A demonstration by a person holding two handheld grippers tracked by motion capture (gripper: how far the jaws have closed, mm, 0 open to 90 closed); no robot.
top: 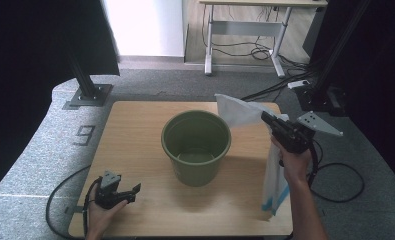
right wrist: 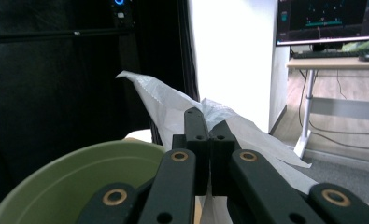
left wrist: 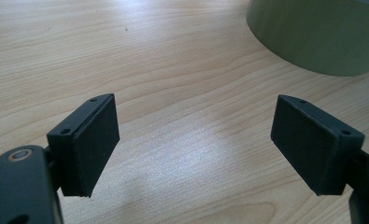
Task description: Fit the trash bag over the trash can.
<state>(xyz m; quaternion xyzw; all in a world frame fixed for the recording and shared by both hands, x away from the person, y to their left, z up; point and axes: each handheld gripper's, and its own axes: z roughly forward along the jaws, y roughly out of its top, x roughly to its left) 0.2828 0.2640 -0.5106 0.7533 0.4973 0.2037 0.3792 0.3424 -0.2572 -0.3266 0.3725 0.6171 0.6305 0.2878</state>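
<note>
A: White woven plastic, that is what the bag (top: 274, 170) is looking like, thin and floppy, and it is hanging from the right claw (top: 266, 117) beside the green bucket (top: 195, 147).

B: The jaws are pressing tight together on its top edge. In the right gripper view the bag (right wrist: 173, 100) is bunching up just above the pinch, with a loose corner sticking out toward the dark curtain.

A: Most of it is drooping straight down at the right side of the desk (top: 135, 145), its blue-edged bottom reaching the desk near the front right corner. The bucket is sitting upright in the middle, open and seemingly empty.

B: And the left claw (top: 130, 191)?

A: It is resting low at the front left of the desk, jaws spread wide, nothing between them. In the left gripper view, bare wood is showing between the pads (left wrist: 95, 144), with the bucket (left wrist: 317, 37) wall off to the upper right.

B: How is that bag going to handle?

A: Light, I am guessing, and limp. It is folding wherever it is not being held, and the weave is probably slippery, so a pinch on a single layer could slide. Gripping the mouth edge is looking like the sensible hold, ideally with the second claw taking the opposite edge to spread it open.
</note>
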